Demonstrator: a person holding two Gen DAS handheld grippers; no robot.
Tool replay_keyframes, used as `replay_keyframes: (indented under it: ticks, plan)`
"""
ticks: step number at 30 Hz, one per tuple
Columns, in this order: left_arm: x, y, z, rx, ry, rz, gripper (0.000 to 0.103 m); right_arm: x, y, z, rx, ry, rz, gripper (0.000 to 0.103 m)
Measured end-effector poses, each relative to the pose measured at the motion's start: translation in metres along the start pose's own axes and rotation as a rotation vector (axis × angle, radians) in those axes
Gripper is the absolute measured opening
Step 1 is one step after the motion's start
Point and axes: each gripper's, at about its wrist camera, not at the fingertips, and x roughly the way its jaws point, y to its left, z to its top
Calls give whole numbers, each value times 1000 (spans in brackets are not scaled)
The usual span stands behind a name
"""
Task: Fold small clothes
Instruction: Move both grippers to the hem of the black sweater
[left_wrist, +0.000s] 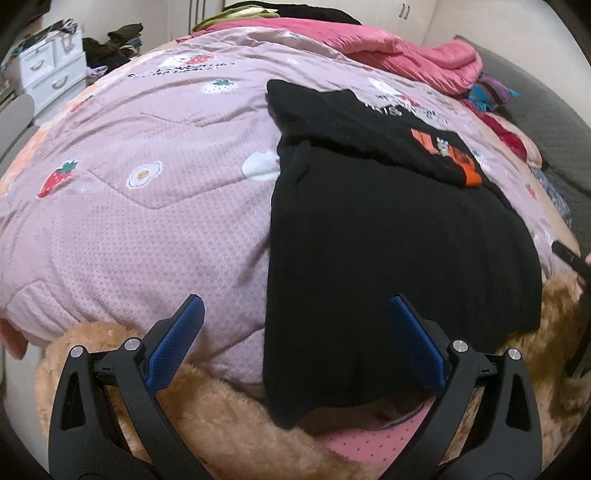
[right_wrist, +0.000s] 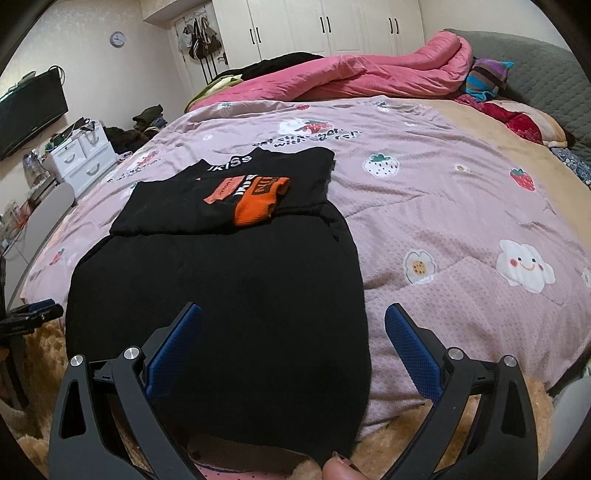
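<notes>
Right wrist view shows the black garment lying flat on the bed's quilt, its near hem draping over the edge; soft, light knit, likely best pinched at the hem corners. Both the right gripper and the left gripper hover low over the hem, jaws spread wide, holding nothing.

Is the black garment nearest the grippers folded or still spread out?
Spread out, not folded small: the black garment lies flat on the quilt, its near edge hanging over the bed's edge.
</notes>
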Motion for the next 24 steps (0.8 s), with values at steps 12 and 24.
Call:
replay_keyframes:
  ticks: [12, 24]
  plan:
    - [4, -5, -2, 57, 84, -99, 67, -3, -4, -8, -14, 37, -3, 99]
    - [37, -8, -8, 97, 188, -86, 67, 18, 0, -32, -68, 242, 55, 99]
